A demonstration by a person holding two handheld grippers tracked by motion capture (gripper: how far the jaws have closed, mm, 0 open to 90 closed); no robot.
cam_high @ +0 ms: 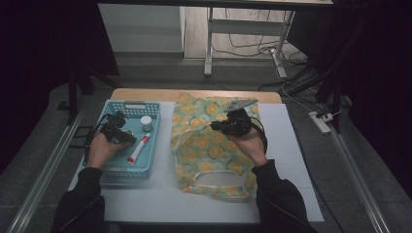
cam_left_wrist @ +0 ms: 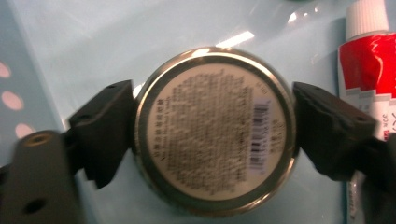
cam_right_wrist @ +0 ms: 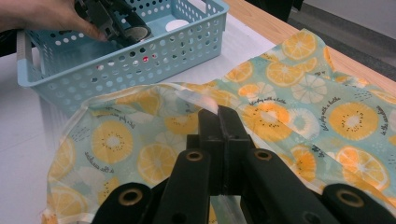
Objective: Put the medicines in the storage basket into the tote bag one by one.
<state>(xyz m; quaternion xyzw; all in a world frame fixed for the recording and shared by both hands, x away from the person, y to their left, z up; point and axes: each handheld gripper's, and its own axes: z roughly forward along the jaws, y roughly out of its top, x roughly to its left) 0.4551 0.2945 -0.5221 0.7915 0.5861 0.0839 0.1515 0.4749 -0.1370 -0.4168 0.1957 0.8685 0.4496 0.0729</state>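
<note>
A round metal tin (cam_left_wrist: 215, 130) with a printed label and barcode sits between the jaws of my left gripper (cam_left_wrist: 212, 133), which press on its two sides. This happens inside the light blue basket (cam_high: 145, 106), where the left gripper (cam_high: 121, 135) holds the tin (cam_right_wrist: 136, 31) tilted. A red and white tube (cam_high: 138, 148) lies beside it on the basket floor. My right gripper (cam_right_wrist: 219, 114) is shut on the pale rim of a teal bag with a citrus print (cam_right_wrist: 303, 93), which lies flat mid-table (cam_high: 204, 145).
A small white-capped jar (cam_high: 146, 123) stands in the basket's far part. A white mat (cam_high: 291, 145) covers the wooden table; bare mat lies right of the bag and along the front edge. Rails run along both sides of the table.
</note>
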